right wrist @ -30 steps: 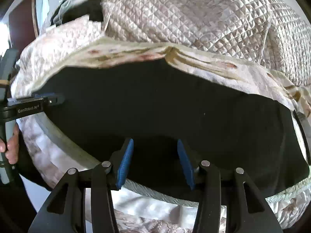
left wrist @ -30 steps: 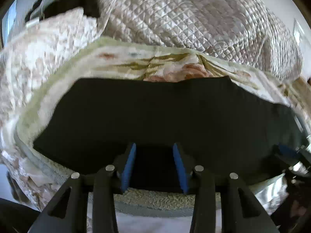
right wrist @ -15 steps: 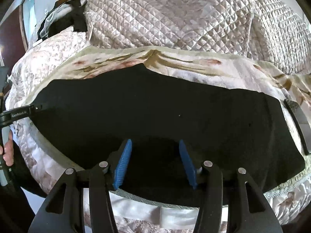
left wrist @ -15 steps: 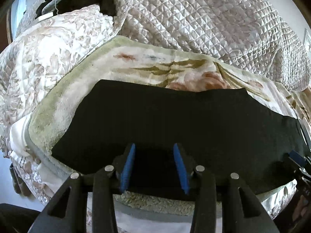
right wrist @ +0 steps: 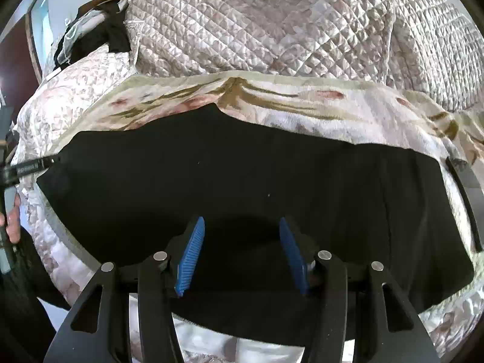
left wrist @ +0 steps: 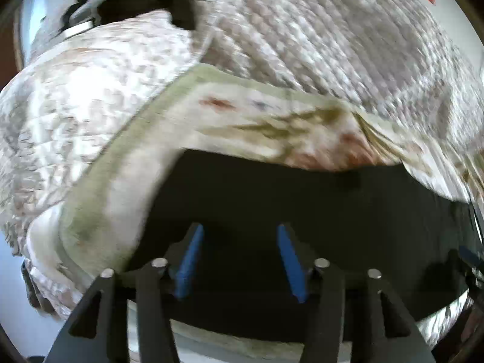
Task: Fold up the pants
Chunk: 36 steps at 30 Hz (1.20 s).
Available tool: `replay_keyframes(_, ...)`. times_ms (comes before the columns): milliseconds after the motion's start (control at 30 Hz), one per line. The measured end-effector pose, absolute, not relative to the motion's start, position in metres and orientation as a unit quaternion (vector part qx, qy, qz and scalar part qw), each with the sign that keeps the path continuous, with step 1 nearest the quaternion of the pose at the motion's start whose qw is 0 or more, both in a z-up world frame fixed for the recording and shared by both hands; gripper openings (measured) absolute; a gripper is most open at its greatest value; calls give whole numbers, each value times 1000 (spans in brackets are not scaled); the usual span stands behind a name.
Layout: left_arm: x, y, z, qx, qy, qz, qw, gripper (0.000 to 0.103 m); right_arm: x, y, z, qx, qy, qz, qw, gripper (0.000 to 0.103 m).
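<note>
Black pants (right wrist: 242, 166) lie spread flat across a floral blanket (right wrist: 348, 112) on the bed. They also show in the left wrist view (left wrist: 287, 199), which is blurred by motion. My left gripper (left wrist: 239, 236) is open, its blue pads above the near edge of the pants near their left end. My right gripper (right wrist: 240, 230) is open over the near edge of the pants, empty. The left gripper also shows at the left edge of the right wrist view (right wrist: 30, 166), at the pants' left end.
A quilted cream duvet (right wrist: 272, 30) is piled behind the blanket. Dark clothes (right wrist: 99, 36) lie at the back left. A black strap-like item (right wrist: 469, 181) lies at the pants' right end. The bed's front edge (right wrist: 211, 341) is just under the grippers.
The left gripper has moved left and forward, so more blanket shows at the pants' left end. The right gripper has drawn back a little. Both stay open.
</note>
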<state>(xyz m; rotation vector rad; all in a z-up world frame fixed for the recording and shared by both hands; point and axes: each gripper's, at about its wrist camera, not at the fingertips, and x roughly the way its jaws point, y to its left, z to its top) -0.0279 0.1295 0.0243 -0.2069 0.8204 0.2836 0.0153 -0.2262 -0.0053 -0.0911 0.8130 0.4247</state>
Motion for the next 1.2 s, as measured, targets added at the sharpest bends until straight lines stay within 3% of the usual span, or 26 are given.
replay_keyframes(300,-30,184,7,-139,405,207,880,67,19,-222,-8,-44,396,216,891,53)
replay_keyframes(533,-23,173,-4,-118,409,195,883,73,21,-221,-12,-40,393,222,891,53)
replay_keyframes(633,-20,164,-3,-103,408,180,889,61,20,-220,-13,-33,391,224,892,55)
replay_keyframes(800,-15,153,0,-95,406,140,898,14,19,-221,-13,-22,388,227,893,55)
replay_keyframes(833,-14,153,0,-104,406,130,899,10,18,-222,-13,-19,388,228,893,55)
replay_keyframes(1200,-11,116,41,-231,376,5,897,9,17,-241,-6,30,380,225,897,55)
